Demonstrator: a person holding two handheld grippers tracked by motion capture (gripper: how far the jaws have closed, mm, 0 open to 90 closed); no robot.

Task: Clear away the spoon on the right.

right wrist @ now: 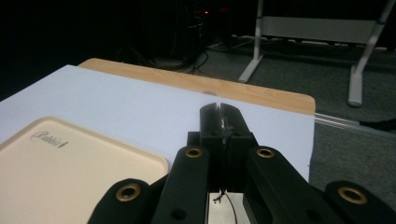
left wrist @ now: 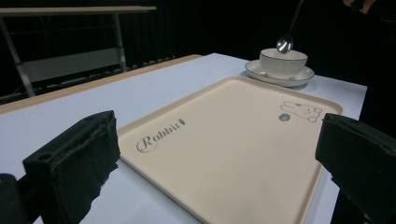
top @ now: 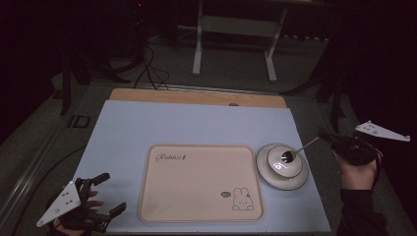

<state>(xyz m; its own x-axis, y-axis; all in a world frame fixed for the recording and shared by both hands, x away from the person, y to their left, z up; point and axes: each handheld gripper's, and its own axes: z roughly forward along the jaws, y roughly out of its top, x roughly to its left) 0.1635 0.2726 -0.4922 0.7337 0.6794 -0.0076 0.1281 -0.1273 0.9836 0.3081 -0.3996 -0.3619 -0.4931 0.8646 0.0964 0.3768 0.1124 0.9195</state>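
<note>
A white bowl (top: pixel 281 163) stands on a saucer (top: pixel 301 178) just right of the beige tray (top: pixel 196 184). A metal spoon (top: pixel 287 157) hangs with its scoop over the bowl, its handle slanting up to the right. My right gripper (top: pixel 324 135) is shut on the handle's end; in the right gripper view its jaws (right wrist: pixel 219 115) are pressed together with a thin sliver of metal between them. My left gripper (top: pixel 110 192) stays open at the table's near left corner, holding nothing. Its view looks across the tray (left wrist: pixel 233 140) to the bowl (left wrist: pixel 283 62) and spoon (left wrist: pixel 285 43).
A pale blue mat (top: pixel 147 128) covers the table, with a strip of bare wood (top: pixel 196 97) along the far edge. The tray carries a "Rabbit" print and a small rabbit drawing (top: pixel 242 199). Beyond the table, a white desk frame (top: pixel 233 44) and cables (top: pixel 150 69) are on the dark floor.
</note>
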